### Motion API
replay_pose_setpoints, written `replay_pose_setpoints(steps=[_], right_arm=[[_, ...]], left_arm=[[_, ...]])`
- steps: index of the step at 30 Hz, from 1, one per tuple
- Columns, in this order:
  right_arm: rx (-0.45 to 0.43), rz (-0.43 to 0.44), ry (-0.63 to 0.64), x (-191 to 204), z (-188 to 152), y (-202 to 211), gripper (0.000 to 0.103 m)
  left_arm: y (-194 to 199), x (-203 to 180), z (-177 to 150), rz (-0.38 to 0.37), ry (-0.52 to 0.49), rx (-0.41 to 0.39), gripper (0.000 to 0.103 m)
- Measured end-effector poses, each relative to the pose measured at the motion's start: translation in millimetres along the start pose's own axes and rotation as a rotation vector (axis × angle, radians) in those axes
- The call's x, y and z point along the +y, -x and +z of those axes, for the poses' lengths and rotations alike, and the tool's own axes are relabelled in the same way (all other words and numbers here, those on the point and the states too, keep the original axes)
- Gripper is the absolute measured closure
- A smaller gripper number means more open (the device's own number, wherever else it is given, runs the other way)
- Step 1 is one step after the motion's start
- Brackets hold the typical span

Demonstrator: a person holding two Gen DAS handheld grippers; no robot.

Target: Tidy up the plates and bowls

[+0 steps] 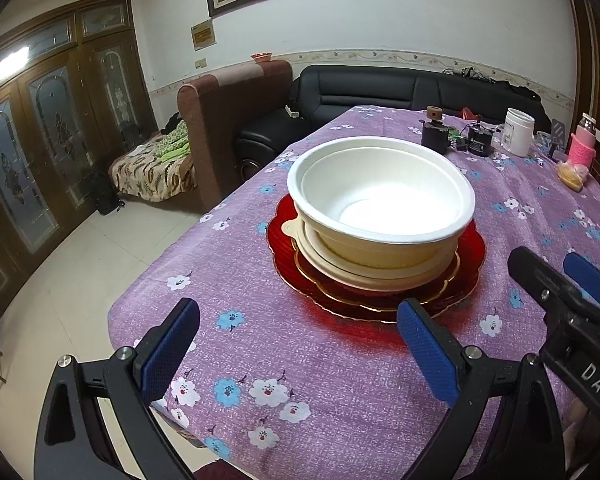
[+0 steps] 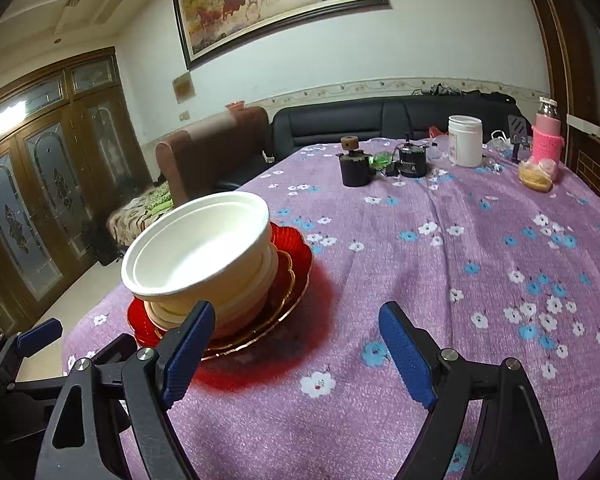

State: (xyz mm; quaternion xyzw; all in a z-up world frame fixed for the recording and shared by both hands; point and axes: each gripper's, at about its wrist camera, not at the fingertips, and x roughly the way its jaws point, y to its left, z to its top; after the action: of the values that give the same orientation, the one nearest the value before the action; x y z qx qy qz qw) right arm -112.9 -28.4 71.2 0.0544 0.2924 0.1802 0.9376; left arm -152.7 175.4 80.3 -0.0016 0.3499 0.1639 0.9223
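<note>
A white bowl (image 1: 380, 188) tops a stack of cream bowls (image 1: 380, 258) that rests on two red plates with gold rims (image 1: 300, 280). The stack stands near the table's left edge. My left gripper (image 1: 298, 320) hovers just in front of the stack, open and empty. Its right finger overlaps the plate's near rim in the picture. In the right wrist view the same white bowl (image 2: 196, 252) and red plates (image 2: 288, 280) sit left of centre. My right gripper (image 2: 296, 324) is open and empty, to the right of the stack, above bare cloth.
A purple flowered tablecloth (image 2: 480, 280) covers the table. At the far end stand a white jar (image 2: 465, 140), a pink-sleeved bottle (image 2: 546, 136), two small black devices (image 2: 356, 168) and a bagged food item (image 2: 536, 174). A black sofa (image 1: 380, 88) lies beyond.
</note>
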Motion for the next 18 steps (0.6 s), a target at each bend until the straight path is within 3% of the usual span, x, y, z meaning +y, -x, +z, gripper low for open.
replay_pose_setpoints(steps=[10,18], right_arm=[[0.002,0.002,-0.014,-4,-9,4,0.015],[-0.031,-0.047,-0.053,-17,-9,11,0.014]], left_arm=[[-4,-12,-2,-0.001,-0.029,0.014,0.004],[-11,-15,-4,-0.014,-0.031,0.043,0.004]])
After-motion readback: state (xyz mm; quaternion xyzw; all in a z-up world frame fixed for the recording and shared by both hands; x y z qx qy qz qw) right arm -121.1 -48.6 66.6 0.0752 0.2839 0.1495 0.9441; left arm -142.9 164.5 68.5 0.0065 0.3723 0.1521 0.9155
